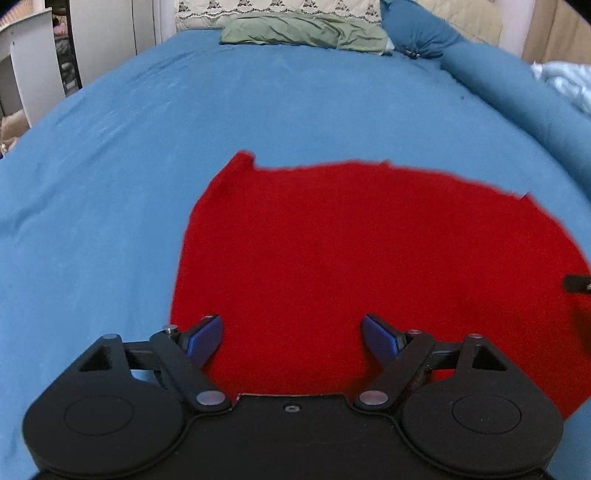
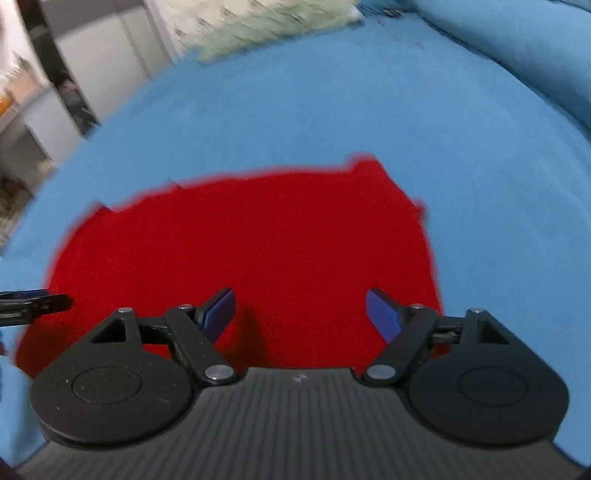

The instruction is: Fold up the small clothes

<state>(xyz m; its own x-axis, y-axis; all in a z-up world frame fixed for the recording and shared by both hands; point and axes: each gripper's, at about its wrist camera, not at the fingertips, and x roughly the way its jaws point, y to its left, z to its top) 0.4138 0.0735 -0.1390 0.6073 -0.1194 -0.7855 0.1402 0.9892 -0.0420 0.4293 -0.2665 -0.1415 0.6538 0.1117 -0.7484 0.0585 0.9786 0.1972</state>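
Nearest us, our left tongs (image 1: 291,334) are spread wide and hold nothing, poised over the near edge of the red garment (image 1: 369,258). Our right tongs (image 2: 299,314) are spread wide too, also unloaded, above the same near edge toward its right side. The right wrist view is blurred, so we cannot tell whether either pair touches the cloth.

To fold well, we judge each pair should pinch one near corner cleanly, taking only the red fabric and none of the blue bedsheet (image 1: 129,184) beneath, then lift both sides evenly.

The garment lies flat on the bed, spreading from under both tongs away from us, with a small flap jutting at each far corner. Well beyond it rest a green pillow (image 1: 303,31) and a blue bolster (image 1: 517,85).
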